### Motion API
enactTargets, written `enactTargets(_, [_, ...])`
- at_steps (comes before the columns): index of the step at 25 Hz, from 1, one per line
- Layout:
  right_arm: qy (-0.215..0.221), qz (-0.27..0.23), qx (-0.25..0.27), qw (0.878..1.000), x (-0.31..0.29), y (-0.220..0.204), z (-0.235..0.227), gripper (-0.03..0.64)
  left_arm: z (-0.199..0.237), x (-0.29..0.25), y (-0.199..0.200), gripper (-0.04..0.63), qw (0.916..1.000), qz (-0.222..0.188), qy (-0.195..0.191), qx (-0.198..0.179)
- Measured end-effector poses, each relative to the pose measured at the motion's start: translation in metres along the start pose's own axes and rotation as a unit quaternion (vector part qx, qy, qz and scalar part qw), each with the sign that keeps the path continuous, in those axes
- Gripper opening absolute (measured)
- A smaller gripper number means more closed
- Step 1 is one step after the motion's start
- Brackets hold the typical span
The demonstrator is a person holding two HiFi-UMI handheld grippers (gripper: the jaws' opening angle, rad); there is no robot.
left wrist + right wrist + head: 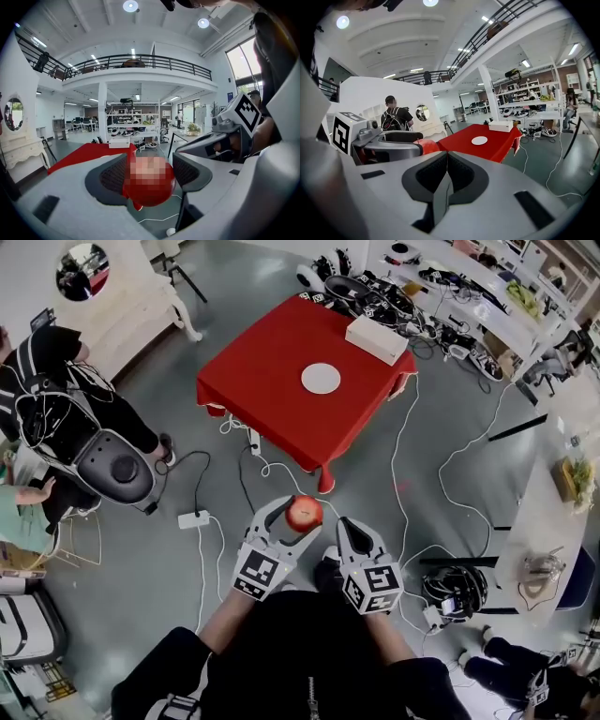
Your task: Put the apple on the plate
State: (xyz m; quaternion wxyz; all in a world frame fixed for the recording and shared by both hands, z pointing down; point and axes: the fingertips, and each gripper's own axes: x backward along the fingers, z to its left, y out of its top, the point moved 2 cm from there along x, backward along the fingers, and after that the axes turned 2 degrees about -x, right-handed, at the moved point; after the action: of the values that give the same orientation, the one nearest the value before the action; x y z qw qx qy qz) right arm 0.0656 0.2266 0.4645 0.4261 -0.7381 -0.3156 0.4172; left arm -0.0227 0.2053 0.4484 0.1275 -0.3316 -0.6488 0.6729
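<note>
Head view: left gripper point(298, 517) clamps a round red apple point(305, 512), well apart from the red-clothed table point(267, 371) carrying a white round plate point(321, 379); right gripper point(345, 525) pinched together, empty.

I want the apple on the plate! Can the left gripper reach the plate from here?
Probably not yet. The left gripper, shut on the apple, hangs over the floor, well short of the red table with the white plate. Nothing blocks the way forward.

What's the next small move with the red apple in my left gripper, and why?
Probably carry it forward toward the round white plate: the left gripper holds the red apple in its jaws, but the plate lies well ahead on the red-clothed table.
</note>
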Motion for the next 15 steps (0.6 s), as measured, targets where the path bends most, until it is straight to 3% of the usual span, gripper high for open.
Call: enactTargets(15, [0.037, 0.018, 0.007, 0.999, -0.036, 0.045, -0.097, 0.012, 0.021, -0.101, 0.034, 0.305, 0.9992, 0.008, 0.037, 0.011])
